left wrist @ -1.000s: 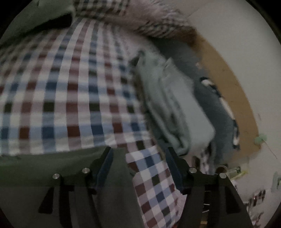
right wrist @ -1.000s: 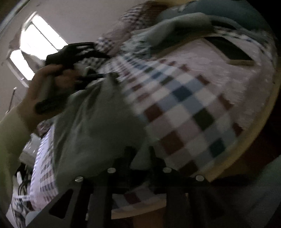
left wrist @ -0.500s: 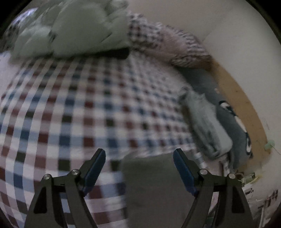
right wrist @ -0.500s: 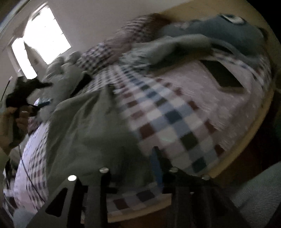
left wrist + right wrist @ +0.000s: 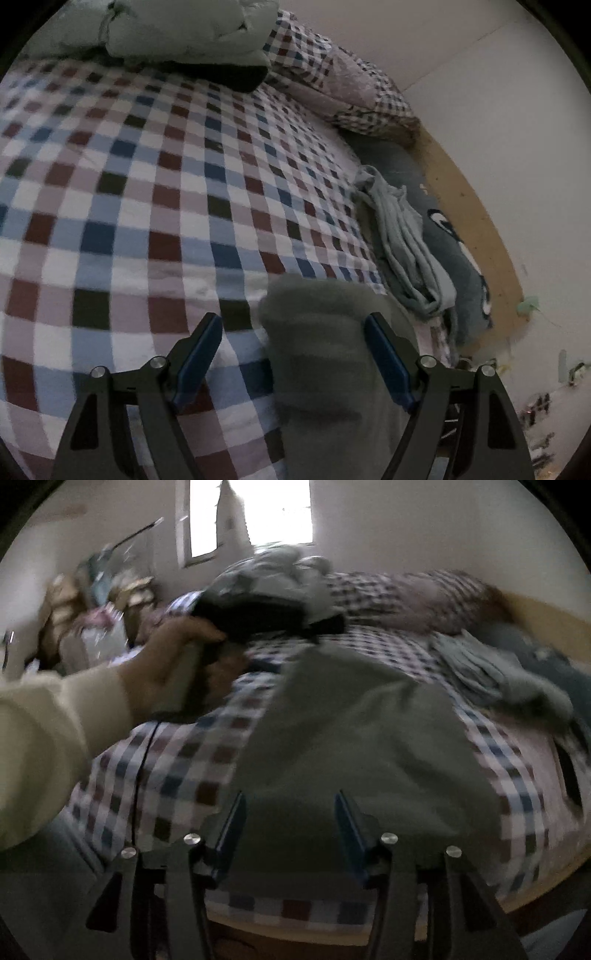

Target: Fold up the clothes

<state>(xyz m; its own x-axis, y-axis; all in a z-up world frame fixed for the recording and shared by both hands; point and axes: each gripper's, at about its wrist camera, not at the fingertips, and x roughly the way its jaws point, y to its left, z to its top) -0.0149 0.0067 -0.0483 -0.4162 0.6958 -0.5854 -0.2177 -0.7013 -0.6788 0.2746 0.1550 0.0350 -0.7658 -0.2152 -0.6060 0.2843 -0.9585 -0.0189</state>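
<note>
On the bed (image 5: 155,192) we find the garment (image 5: 354,738) spread flat at the near edge, toward 6 o'clock. At 12 o'clock, at the far end, a bundled quilt (image 5: 184,29) sits on the bed, with a pillow (image 5: 343,88) just beside it toward 1 o'clock. At 3 o'clock we see a crumpled cloth (image 5: 406,236) lying on a plush toy (image 5: 458,258), which runs along the bed's side next to the wall (image 5: 517,129).

Checked bed (image 5: 155,206): olive garment (image 5: 354,738) spread at near edge; grey clothes (image 5: 410,240), pillow (image 5: 354,92) along far side.
</note>
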